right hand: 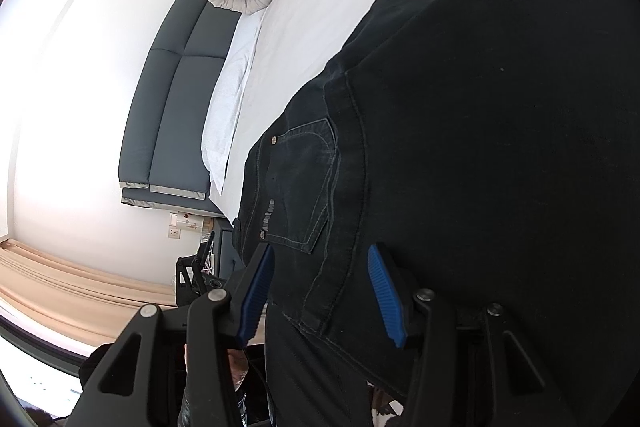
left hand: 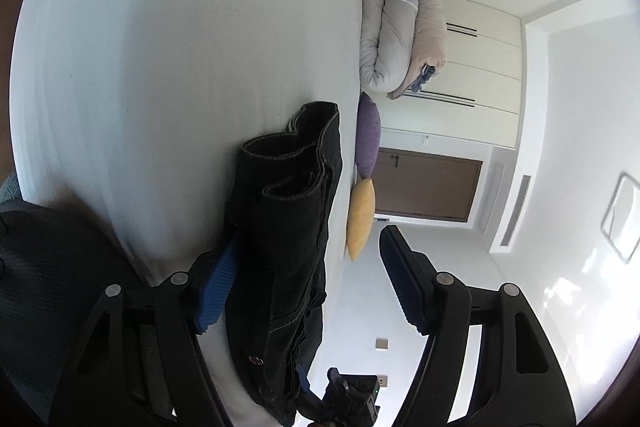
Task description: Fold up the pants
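The left tongs (left hand: 308, 279) stand apart around the folded black pants (left hand: 288, 227); one blue pad lies under the cloth against the white bed (left hand: 160, 67), the other hangs clear above it. The right tongs (right hand: 320, 291) straddle the waistband end by the back pocket (right hand: 304, 187), whether they pinch it I cannot tell. A rolled duvet (left hand: 400, 27) sits far up the bed
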Demonstrator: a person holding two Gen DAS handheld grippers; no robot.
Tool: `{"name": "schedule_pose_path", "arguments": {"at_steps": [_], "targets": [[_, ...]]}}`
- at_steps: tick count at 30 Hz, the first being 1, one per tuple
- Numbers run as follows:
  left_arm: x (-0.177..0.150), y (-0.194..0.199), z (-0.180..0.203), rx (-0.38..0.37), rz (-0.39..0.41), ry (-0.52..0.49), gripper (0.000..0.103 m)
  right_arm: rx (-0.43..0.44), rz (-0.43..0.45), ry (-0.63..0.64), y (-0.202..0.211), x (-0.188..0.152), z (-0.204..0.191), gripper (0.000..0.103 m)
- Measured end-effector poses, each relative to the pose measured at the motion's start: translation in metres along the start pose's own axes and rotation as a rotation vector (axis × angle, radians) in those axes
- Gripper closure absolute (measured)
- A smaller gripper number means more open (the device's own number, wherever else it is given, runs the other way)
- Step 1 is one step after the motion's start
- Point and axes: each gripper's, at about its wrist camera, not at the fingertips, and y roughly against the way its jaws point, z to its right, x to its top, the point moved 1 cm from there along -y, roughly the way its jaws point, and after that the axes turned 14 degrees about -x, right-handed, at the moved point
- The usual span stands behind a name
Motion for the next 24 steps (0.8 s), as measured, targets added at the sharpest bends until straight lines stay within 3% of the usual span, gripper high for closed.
{"name": "schedule_pose_path", "arguments": {"at_steps": [6,11,12,16,19,21,24], "targets": [[0.001,-0.021,0.004,0.113,-0.036,-0.084,0.034,-0.006,-0.001,0.007,0.001,0.0,-0.002,0.052],[-0.006,-0.04,0.027,0.2,-0.098,-0.271,0.034,-0.007,-0.001,0.008,0.002,-0.001,-0.002,0.052],[-0.01,-0.041,0.03,0.182,-0.101,-0.295,0.034,-0.007,-0.001,0.01,0.003,-0.001,-0.002,0.052],[-0.019,-0.039,0.053,-0.055,-0.154,-0.357,0.034,-0.01,-0.002,0.01,0.002,-0.001,-0.001,0.054],[-0.025,-0.042,0.071,-0.175,-0.194,-0.417,0.034,-0.012,-0.003,0.01,0.001,-0.001,-0.002,0.055],[-0.027,-0.048,0.07,-0.145,-0.197,-0.413,0.034,-0.012,-0.003,0.011,0.001,-0.001,-0.002,0.055],[-0.024,-0.045,0.042,0.001,-0.172,-0.351,0.034,-0.013,-0.003,0.015,0.002,-0.001,-0.002,0.055]]}}
